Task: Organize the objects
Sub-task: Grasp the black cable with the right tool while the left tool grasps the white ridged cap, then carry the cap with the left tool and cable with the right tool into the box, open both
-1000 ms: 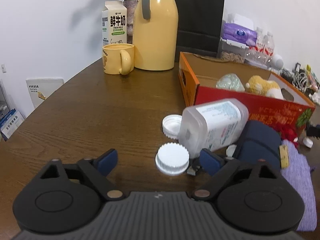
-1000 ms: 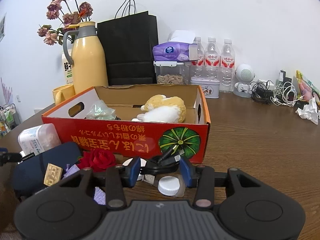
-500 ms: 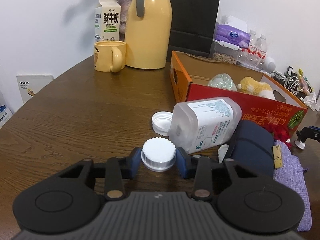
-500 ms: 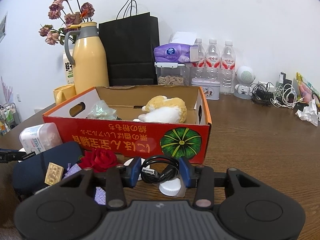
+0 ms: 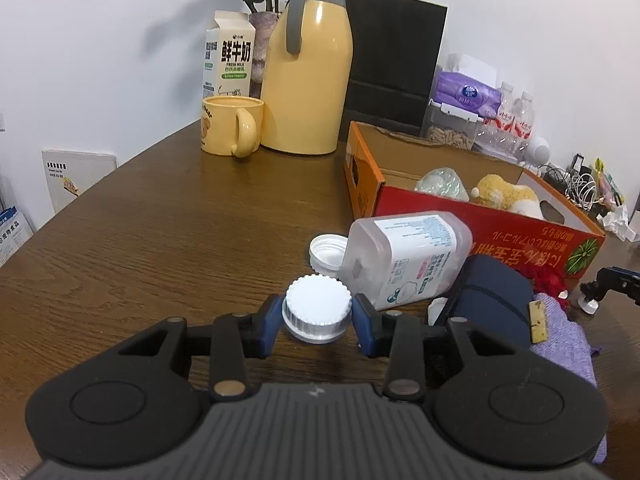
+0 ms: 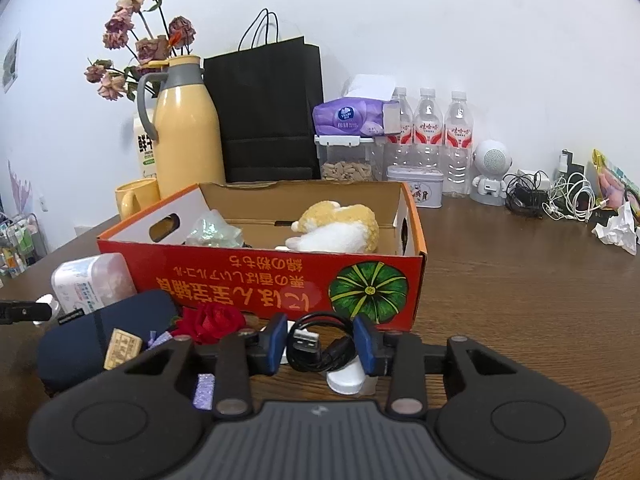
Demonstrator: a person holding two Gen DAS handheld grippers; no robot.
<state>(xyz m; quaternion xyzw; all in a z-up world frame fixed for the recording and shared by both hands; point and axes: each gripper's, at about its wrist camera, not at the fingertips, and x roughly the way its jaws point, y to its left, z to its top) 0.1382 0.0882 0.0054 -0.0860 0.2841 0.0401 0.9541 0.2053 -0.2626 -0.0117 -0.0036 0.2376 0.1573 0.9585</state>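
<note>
A ribbed white plastic cap [image 5: 317,307] is being clamped by the left gripper [image 5: 318,320] and a coiled black USB cable [image 6: 320,346], jaws just closing, by the right gripper [image 6: 321,346], both presumably to be carried into the orange cardboard box [image 6: 280,280] beyond.

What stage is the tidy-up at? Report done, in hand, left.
Done: a yellow plush toy and a crinkled clear bag lie in the orange cardboard box. In hand: the left tool is shut on a ribbed white cap; the right tool, which has just been closing, grips a coiled black USB cable. Left: the clear plastic jar, dark blue pouch and red fabric rose.
</note>
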